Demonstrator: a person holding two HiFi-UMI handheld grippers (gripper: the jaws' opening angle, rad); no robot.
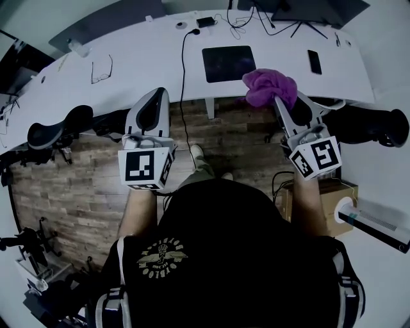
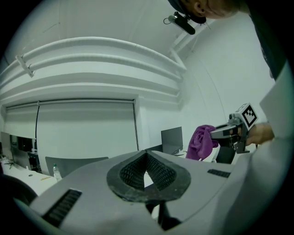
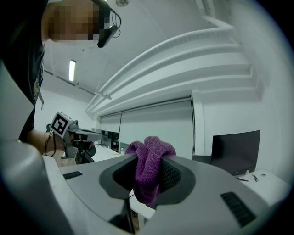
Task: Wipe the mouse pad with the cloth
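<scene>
Monitor (image 1: pixel 320 9) cut by top edge; cloth (image 3: pixel 149 170) pinched middle hidden.

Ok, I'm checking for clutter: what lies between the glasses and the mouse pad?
A black cable crosses the desk between glasses and mouse pad, per the head view.

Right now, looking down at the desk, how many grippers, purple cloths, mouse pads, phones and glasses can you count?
grippers: 2, the left gripper and the right gripper
purple cloth: 1
mouse pad: 1
phone: 1
glasses: 1
Total: 6
</scene>
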